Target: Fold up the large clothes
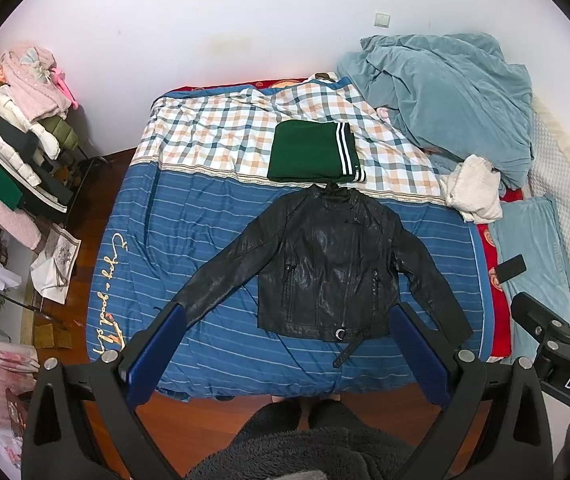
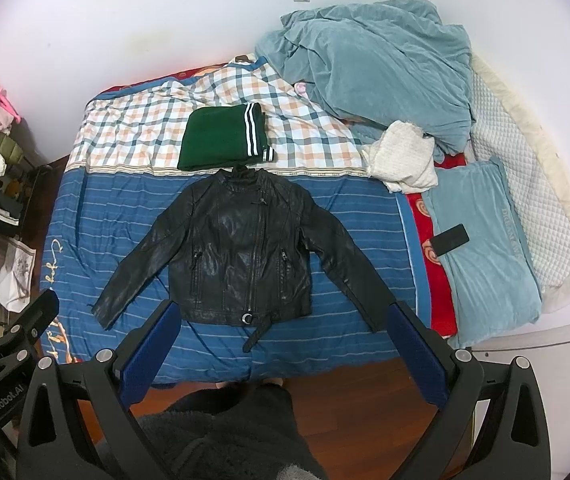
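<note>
A black leather jacket [image 1: 325, 264] lies flat, front up, sleeves spread, on the blue striped bed cover [image 1: 213, 220]; it also shows in the right wrist view [image 2: 241, 248]. A folded green garment with white stripes [image 1: 313, 152] lies just beyond its collar, also in the right wrist view [image 2: 221, 140]. My left gripper [image 1: 285, 316] is open and empty, held high above the bed's near edge. My right gripper [image 2: 281, 312] is open and empty, also held high above the near edge. Its body appears at the right of the left wrist view [image 1: 557, 340].
A rumpled blue blanket [image 2: 373, 68], a white cloth [image 2: 405, 156], a blue pillow [image 2: 485, 248] and a black phone [image 2: 451, 240] lie on the right of the bed. A rack of clothes [image 1: 17, 140] stands at the left. Wooden floor [image 2: 365, 400] lies before the bed.
</note>
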`<act>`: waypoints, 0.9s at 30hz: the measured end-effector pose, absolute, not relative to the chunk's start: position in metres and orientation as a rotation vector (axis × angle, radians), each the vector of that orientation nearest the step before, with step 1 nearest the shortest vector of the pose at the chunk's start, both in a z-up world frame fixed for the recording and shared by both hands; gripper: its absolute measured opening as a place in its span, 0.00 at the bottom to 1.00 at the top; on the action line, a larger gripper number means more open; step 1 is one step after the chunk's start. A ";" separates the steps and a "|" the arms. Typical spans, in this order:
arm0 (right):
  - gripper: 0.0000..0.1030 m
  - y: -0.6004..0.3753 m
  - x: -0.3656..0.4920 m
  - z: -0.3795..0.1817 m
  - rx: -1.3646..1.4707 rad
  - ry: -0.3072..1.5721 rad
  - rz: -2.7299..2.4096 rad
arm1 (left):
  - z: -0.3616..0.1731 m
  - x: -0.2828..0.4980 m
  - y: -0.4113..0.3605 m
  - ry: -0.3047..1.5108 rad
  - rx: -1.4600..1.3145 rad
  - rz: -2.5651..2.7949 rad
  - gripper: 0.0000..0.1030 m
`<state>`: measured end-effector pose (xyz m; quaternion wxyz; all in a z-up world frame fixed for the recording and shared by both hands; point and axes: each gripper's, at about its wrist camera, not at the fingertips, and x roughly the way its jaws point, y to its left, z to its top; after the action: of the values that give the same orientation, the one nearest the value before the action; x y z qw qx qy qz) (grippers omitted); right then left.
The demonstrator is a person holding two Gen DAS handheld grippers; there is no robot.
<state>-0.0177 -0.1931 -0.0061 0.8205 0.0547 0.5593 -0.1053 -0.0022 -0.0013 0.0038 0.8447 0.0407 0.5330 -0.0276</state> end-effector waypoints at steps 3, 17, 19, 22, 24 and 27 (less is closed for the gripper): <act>1.00 -0.192 -0.019 -0.006 0.114 1.192 -0.225 | 0.004 -0.003 -0.002 1.122 0.087 -0.057 1.00; 1.00 -0.194 -0.017 0.000 0.112 1.185 -0.230 | 0.025 -0.003 0.001 1.110 0.080 -0.066 1.00; 1.00 -0.195 -0.016 0.003 0.113 1.185 -0.230 | 0.024 -0.004 0.001 1.110 0.081 -0.066 1.00; 1.00 -0.193 -0.017 0.006 0.110 1.184 -0.231 | 0.026 -0.002 -0.001 1.106 0.084 -0.067 1.00; 1.00 -0.194 -0.017 0.005 0.114 1.184 -0.228 | 0.025 -0.002 -0.002 1.104 0.084 -0.066 1.00; 1.00 -0.192 -0.017 0.009 0.110 1.182 -0.229 | 0.026 -0.001 -0.003 1.102 0.085 -0.067 1.00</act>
<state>-0.0175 -0.1916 0.0093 0.8228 0.0519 0.5556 -0.1076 -0.0009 -0.0027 0.0259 0.8507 0.0404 0.5231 -0.0319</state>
